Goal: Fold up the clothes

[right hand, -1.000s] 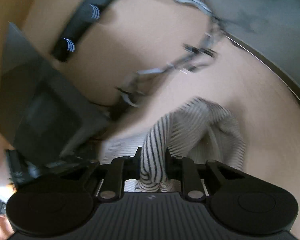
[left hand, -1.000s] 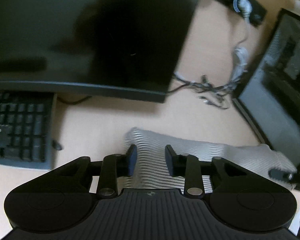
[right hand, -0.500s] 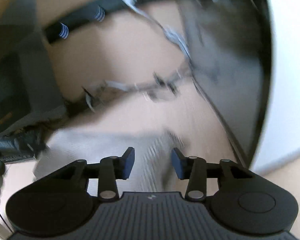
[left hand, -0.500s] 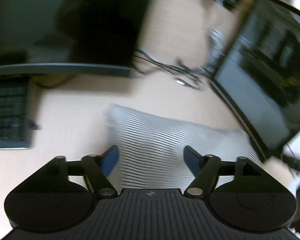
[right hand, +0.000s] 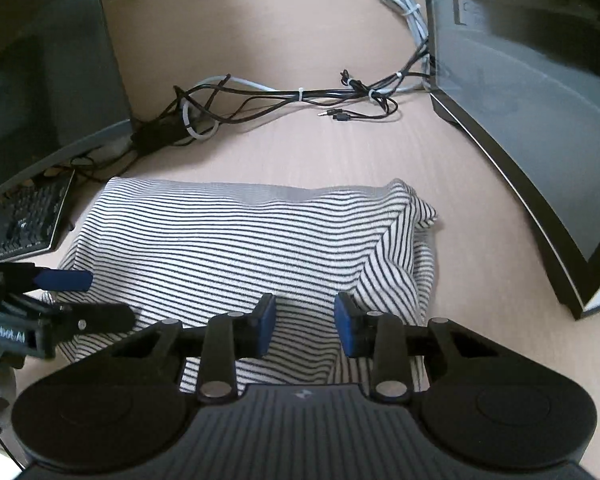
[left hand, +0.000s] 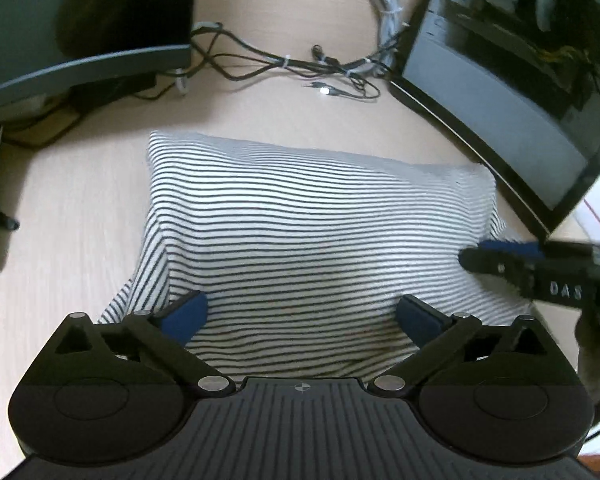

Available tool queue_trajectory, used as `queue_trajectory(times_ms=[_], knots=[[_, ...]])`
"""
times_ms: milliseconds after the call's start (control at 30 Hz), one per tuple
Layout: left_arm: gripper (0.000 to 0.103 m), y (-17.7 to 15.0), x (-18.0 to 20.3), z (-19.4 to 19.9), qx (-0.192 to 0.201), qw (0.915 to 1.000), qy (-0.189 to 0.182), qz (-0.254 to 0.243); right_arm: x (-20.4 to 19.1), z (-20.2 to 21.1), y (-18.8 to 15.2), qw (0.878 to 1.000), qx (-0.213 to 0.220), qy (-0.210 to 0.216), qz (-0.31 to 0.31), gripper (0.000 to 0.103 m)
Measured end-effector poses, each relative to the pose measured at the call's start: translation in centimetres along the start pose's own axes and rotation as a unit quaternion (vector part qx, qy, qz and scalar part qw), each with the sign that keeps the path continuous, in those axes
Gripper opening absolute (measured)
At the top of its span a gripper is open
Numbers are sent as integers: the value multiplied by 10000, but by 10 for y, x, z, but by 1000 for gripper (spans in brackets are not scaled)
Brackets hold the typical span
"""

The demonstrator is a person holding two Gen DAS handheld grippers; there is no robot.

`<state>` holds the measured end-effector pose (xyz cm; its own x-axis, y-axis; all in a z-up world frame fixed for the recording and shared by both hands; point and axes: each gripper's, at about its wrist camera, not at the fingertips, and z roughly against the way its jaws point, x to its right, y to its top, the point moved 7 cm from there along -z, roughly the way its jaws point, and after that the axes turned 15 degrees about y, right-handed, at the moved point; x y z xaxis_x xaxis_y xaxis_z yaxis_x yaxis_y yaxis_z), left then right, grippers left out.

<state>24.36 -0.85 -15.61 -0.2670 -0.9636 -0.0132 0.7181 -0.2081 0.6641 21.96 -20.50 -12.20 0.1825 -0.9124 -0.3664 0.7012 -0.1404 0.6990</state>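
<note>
**Both tongs released, striped garment down on desk**

Left wrist view:
- Left gripper (left hand: 302, 316) spread wide, nothing between the blue pads (left hand: 186, 314); a second ago much narrower and set over the garment's edge.
- Striped garment (left hand: 312, 232) now laid out as a rough folded rectangle on the wooden desk (left hand: 76, 216), directly ahead of the pads; earlier only a strip of it in frame.
- Right gripper (left hand: 500, 258) entering from the right edge, low over the garment's right side; contact with the cloth cannot be told.
- Left front corner drooping into a loose flap, not squared.

Right wrist view:
- Right gripper (right hand: 305, 328) parted moderately, empty; a second ago clamped on a bunched fold of the cloth. Reads as fold dropped and released.
- Striped garment (right hand: 236, 248) flat across the middle, right end (right hand: 404, 232) heaped and turned over itself.
- Left gripper (right hand: 84, 300) at the left margin, over the near left edge.

Judgement: one fold done, both grips let go; right-hand heap and left flap probably need smoothing or one more fold.

Surroundings and obstructions:
- Monitor (right hand: 40, 72) at left, second monitor (right hand: 520, 92) at right, close by the garment's right end; little room for a sideways sweep there.
- Cable bundle (right hand: 300, 94) behind the garment, apart from it.
- Keyboard (right hand: 24, 220) at far left, near the garment's back left corner.
</note>
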Motion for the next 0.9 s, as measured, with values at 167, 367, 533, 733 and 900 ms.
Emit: queue_trajectory(times_ms=[167, 367, 533, 733, 900], knots=[[103, 1, -4, -2, -37, 10000, -41, 64, -9, -4, -7, 10000, 5, -55, -75, 32], [103, 2, -1, -6, -5, 9999, 72, -125, -33, 2, -27, 10000, -47, -23, -79, 54], [103, 4, -1, -6, 52, 9998, 106, -160, -56, 5, -45, 9999, -89, 10, 67, 69], [103, 6, -1, -7, 28, 9998, 143, -155, -61, -1, -41, 9953, -492, 821, -127, 103], [103, 15, -2, -7, -55, 9992, 367, 134, -56, 4, -35, 9859, -862, 1414, 228, 103]])
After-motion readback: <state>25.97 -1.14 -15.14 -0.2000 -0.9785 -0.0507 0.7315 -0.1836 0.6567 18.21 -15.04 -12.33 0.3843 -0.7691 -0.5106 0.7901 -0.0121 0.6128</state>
